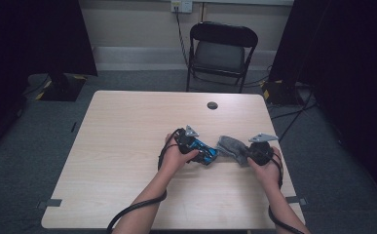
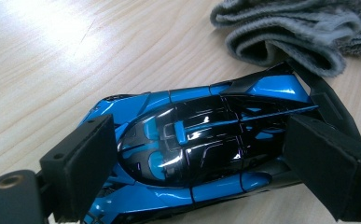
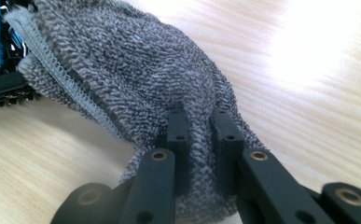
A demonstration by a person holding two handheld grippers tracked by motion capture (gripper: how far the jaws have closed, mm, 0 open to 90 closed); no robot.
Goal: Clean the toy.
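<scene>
Pale wood-grain table (image 1: 127, 146) fills the middle of a dim room, with a black folding chair (image 1: 221, 48) pushed back behind its far edge and grey carpet all around. From the high view I see both of my hands working near the table's right-centre, close together.

My left gripper (image 2: 192, 163) has its 2 padded jaws set against the sides of a blue and black toy car (image 2: 201, 140), 1 pad on each flank, so it is clamped on the car. The car sits on the table (image 2: 52, 56) with its glossy roof facing the left gripper view.

My right gripper (image 3: 199, 135) has its 2 jaws drawn together on a fold of a grey cloth (image 3: 131, 70), pinching the terry fabric between them. The rest of the cloth bunches up ahead of the jaws and lies on the table (image 3: 308, 70).

In the high view the cloth (image 1: 232, 147) lies just beside the car (image 1: 204, 152), between my 2 grippers.
</scene>
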